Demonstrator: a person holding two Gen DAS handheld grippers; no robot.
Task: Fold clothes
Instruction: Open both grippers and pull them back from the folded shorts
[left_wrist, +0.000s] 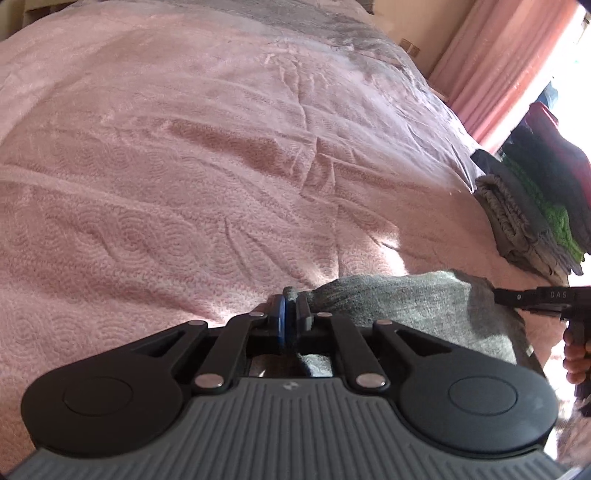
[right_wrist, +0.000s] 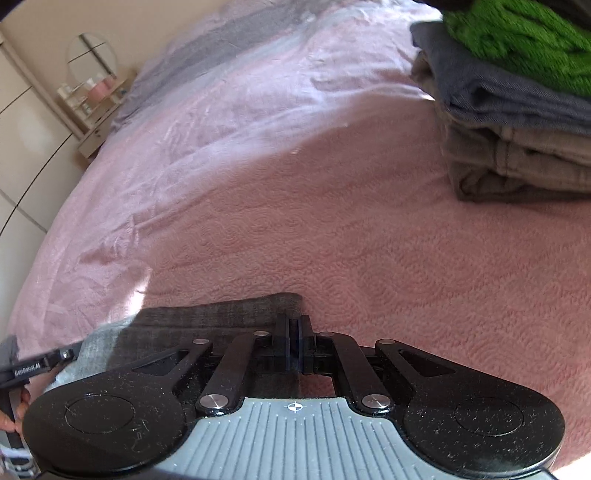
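Pink quilted bedspread (left_wrist: 155, 206), creased, sunlit in patches. Grey garment (left_wrist: 413, 299): nearest item, long axis stretched sideways between both tools. Left gripper (left_wrist: 291, 314): pinching one garment corner. Right gripper (right_wrist: 294, 339): pressed together at the other garment edge. Beyond garment, rightward: folded stack (right_wrist: 517, 122), green knit (right_wrist: 524, 40) on top. Farther: pink curtain (left_wrist: 506, 62); shelf (right_wrist: 92, 99).

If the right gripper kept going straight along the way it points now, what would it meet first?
The right gripper, shut on the grey garment, points out over the open pink bedspread. Nothing else lies directly ahead; the folded clothes stack sits off to the right, though depth is hard to judge.
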